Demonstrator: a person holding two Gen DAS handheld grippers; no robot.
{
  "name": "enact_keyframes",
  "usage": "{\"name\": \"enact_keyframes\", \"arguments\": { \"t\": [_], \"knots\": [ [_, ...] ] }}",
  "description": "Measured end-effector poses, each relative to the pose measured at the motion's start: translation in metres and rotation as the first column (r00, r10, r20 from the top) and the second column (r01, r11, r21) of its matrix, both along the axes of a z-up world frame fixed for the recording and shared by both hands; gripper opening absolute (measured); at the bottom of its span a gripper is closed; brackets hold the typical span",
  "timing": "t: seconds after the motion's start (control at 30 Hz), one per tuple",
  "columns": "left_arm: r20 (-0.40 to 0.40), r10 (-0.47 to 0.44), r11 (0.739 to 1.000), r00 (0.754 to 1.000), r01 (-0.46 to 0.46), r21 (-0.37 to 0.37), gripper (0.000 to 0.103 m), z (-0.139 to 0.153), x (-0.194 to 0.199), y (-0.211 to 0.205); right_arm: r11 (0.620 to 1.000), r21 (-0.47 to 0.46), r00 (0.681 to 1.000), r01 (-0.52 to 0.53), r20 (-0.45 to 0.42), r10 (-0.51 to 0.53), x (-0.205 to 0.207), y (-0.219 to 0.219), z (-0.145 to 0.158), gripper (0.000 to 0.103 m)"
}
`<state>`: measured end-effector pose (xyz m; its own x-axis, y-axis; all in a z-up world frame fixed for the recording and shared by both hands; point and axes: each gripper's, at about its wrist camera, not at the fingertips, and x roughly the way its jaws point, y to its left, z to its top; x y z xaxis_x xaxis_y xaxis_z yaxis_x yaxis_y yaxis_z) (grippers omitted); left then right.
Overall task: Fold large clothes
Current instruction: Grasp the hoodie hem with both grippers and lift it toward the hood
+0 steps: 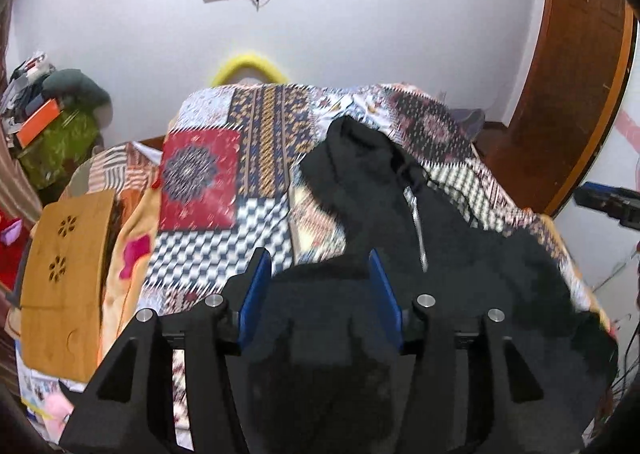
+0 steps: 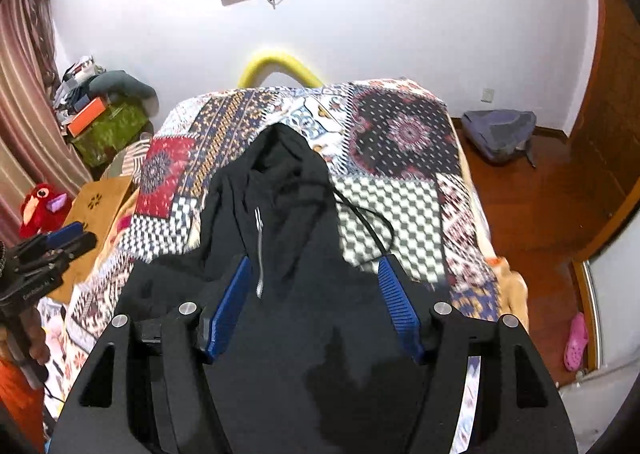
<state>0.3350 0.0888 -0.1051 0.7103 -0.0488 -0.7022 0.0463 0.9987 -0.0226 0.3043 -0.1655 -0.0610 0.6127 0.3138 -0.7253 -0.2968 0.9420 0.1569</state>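
Observation:
A black zip-up hoodie [image 1: 400, 193] [image 2: 280, 193] lies spread on the patchwork bedspread [image 1: 208, 173] [image 2: 400, 133], hood toward the far wall, zipper and drawstring showing. My left gripper [image 1: 320, 258] hovers over the hoodie's near left part with its blue pads [image 1: 256, 278] well apart; black cloth shows in the gap and the pads do not press it. My right gripper [image 2: 316, 262] hangs above the hoodie's chest, pads [image 2: 232, 294] spread wide and nothing pinched. Each gripper also appears at the edge of the other's view: the left gripper [image 2: 52, 246] and the right gripper [image 1: 612, 201].
A wooden lap table [image 1: 64, 274] [image 2: 100, 197] lies at the bed's left edge, beside a red plush toy [image 2: 40, 205]. A cluttered green box [image 2: 108, 129] stands at the back left. On the wooden floor to the right are a grey backpack [image 2: 500, 133] and a pink slipper [image 2: 576, 338].

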Motion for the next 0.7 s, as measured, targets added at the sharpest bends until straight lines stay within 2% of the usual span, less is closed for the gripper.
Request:
{"name": "enact_keyframes", "arguments": {
  "t": [0.17,0.27,0.53,0.63,0.7],
  "knots": [
    [-0.014,-0.010,0.999,1.000,0.009,-0.041,0.050,-0.004,0.049,-0.010,1.000,0.011,1.000,0.001,0.002,-0.001,0.037,0.021,-0.007,0.062],
    [-0.030,-0.018,0.998,0.999,0.016,-0.060,0.050,-0.013,0.079,-0.015,0.999,-0.005,0.999,0.042,-0.009,-0.042,0.062,0.029,-0.017,0.062],
    [-0.084,-0.018,0.994,0.996,0.009,-0.105,0.050,-0.052,0.151,-0.026,0.988,0.100,0.979,0.118,-0.180,-0.099,0.142,0.034,-0.072,0.062],
    [-0.113,-0.005,0.994,0.994,-0.007,-0.106,0.050,-0.071,0.177,-0.027,0.985,0.099,0.967,0.140,-0.229,-0.115,0.165,0.041,-0.094,0.062],
    [-0.143,-0.009,0.991,0.990,-0.010,-0.132,0.050,-0.087,0.195,-0.027,0.987,0.076,0.960,0.141,-0.255,-0.117,0.178,0.048,-0.108,0.062]
  ]
}}
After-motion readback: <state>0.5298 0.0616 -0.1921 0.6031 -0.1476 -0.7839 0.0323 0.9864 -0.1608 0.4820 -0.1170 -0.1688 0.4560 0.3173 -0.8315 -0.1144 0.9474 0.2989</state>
